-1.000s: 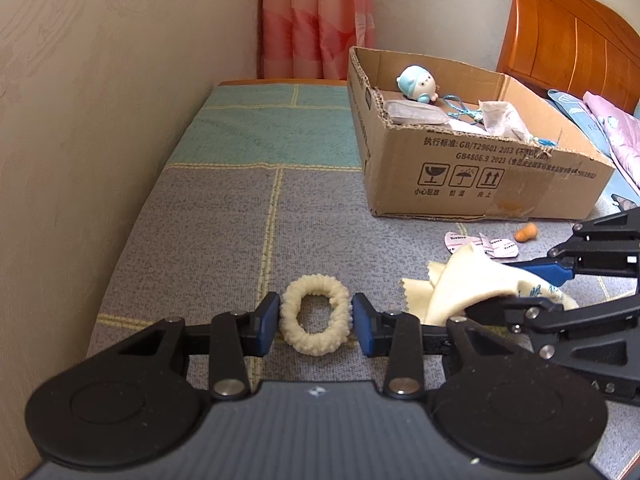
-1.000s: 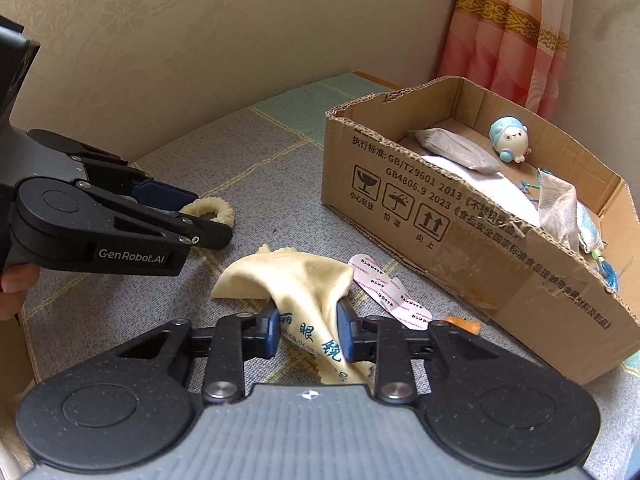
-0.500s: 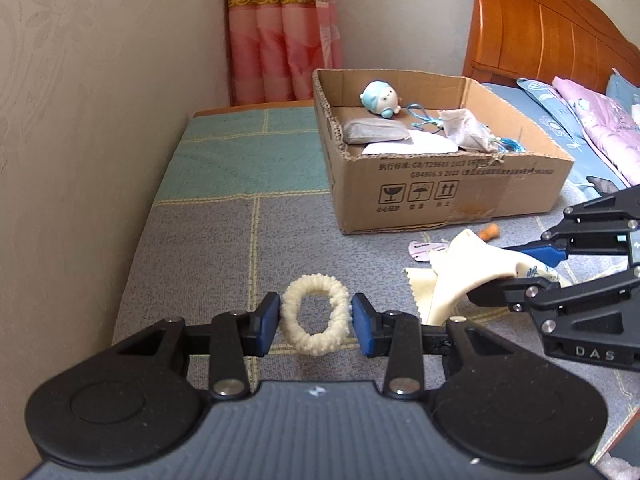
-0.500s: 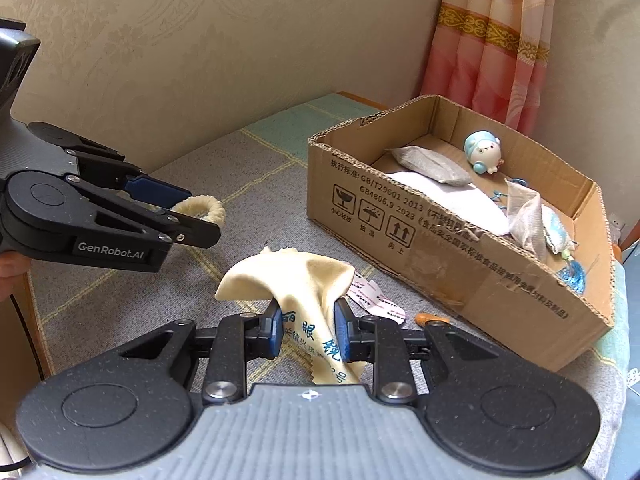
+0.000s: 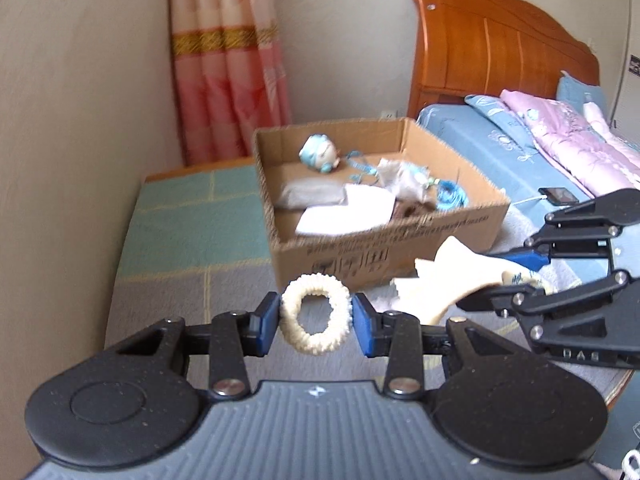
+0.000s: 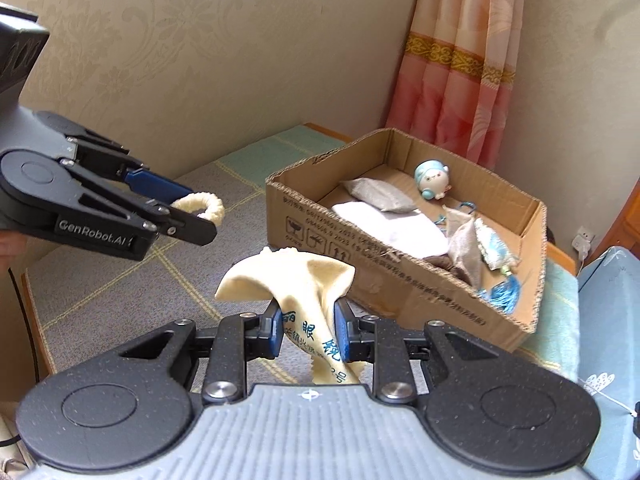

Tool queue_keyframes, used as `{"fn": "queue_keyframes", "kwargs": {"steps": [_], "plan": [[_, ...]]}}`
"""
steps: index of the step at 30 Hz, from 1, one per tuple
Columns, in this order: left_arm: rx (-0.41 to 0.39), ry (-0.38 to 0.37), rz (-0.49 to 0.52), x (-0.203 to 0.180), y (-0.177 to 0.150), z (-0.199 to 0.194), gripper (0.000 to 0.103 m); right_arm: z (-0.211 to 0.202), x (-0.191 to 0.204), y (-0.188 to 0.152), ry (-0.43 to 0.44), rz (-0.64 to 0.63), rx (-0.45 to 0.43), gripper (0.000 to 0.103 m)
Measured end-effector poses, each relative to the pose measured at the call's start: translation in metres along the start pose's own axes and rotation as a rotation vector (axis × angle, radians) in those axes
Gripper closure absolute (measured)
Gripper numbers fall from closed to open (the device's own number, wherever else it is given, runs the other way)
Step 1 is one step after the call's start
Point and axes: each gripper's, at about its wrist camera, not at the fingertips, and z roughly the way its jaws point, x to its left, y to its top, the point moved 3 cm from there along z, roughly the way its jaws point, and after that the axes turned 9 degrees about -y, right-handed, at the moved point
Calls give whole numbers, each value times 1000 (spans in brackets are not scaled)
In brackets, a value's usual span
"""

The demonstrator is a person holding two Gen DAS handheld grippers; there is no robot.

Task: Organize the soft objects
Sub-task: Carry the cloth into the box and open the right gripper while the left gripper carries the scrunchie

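**Two soft pieces in the air, box waiting ahead**

The left gripper (image 5: pixel 315 322) is pinching a cream, fuzzy hair scrunchie (image 5: pixel 315 314) across its width, one blue pad pressing on each outer side of the ring, so the jaws are clenched on it and it is hanging clear of the quilted surface (image 5: pixel 176 288) below. It is looking very light and springy; it is squashing only slightly under the pads, and the knobbly pile is likely giving good friction, so a slip is seeming unlikely. Taking it across the ring, as here, is probably the safest hold, since a grip on one strand alone would let it swing.

The right gripper (image 6: pixel 306 330) is clamping a pale yellow cloth (image 6: pixel 288 276) with blue printed characters, its jaws nearly together on a bunched fold. The cloth is draping limply over and beyond the pads, with a loose end trailing down toward the camera. It is thin and floppy, so it is probably going to sag and fold wherever it is released; a hold near the middle is keeping both ends short.

The cardboard box (image 6: pixel 404 280) is standing just beyond both pieces, already holding a small blue plush toy (image 6: pixel 432 180), a grey pouch (image 6: pixel 376 196) and other soft items. Neither piece is looking fragile.
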Motion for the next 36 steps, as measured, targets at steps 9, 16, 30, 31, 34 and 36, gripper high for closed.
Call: {"fn": "queue_keyframes", "kwargs": {"steps": [9, 16, 30, 31, 34, 36], "plan": [[-77, -11, 90, -11, 68, 34, 65, -18, -26, 11, -74, -13, -41, 73], [-132, -6, 74, -5, 67, 52, 5, -27, -46, 23, -126, -15, -68, 73], [-107, 110, 3, 2, 1, -1, 1, 10, -71, 73, -159, -15, -55, 73], [-111, 124, 9, 3, -1, -4, 1, 15, -71, 78, -163, -25, -53, 73], [-116, 155, -6, 11, -3, -11, 1, 32, -74, 97, -157, -48, -46, 73], [-121, 151, -25, 17, -5, -14, 1, 43, -76, 110, -158, -56, -46, 73]]}}
